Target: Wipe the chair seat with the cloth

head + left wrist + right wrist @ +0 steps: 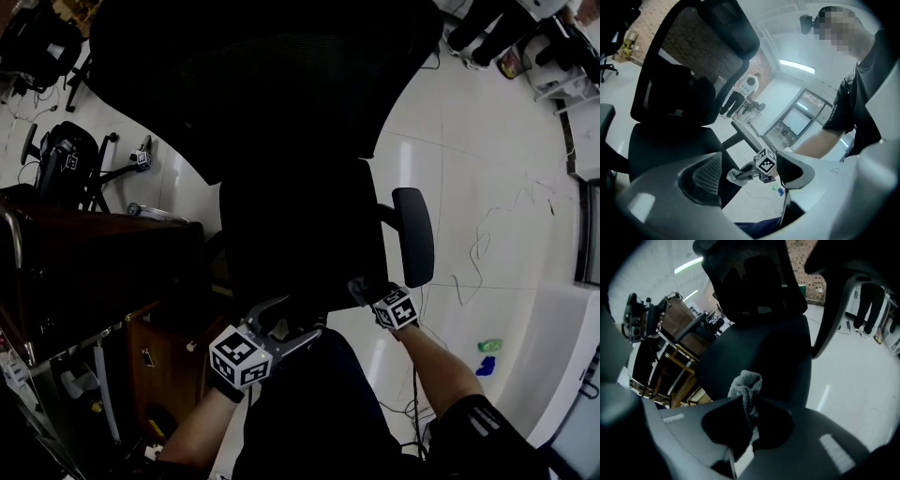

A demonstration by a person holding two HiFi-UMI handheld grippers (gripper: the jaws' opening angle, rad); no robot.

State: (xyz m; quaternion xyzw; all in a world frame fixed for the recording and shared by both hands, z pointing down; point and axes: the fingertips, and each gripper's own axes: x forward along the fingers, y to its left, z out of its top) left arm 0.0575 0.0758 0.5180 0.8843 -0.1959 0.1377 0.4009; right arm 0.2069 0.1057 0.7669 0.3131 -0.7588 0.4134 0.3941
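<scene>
Both forearms reach forward toward the near edge of the chair seat (300, 246). Left gripper (281, 325): at the seat's near-left edge, jaws apart, nothing between them. Right gripper (364, 292): at the seat's near-right edge, jaws clamped on a bunched grey cloth (746, 383). Contact between cloth and seat unclear.

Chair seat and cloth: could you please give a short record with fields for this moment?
chair seat: black, in front of both grippers
cloth: grey, bunched
right gripper: fingers shut on the cloth, near the chair seat's front edge
left gripper: fingers apart, nothing between them
cloth touching chair seat: cannot tell
</scene>
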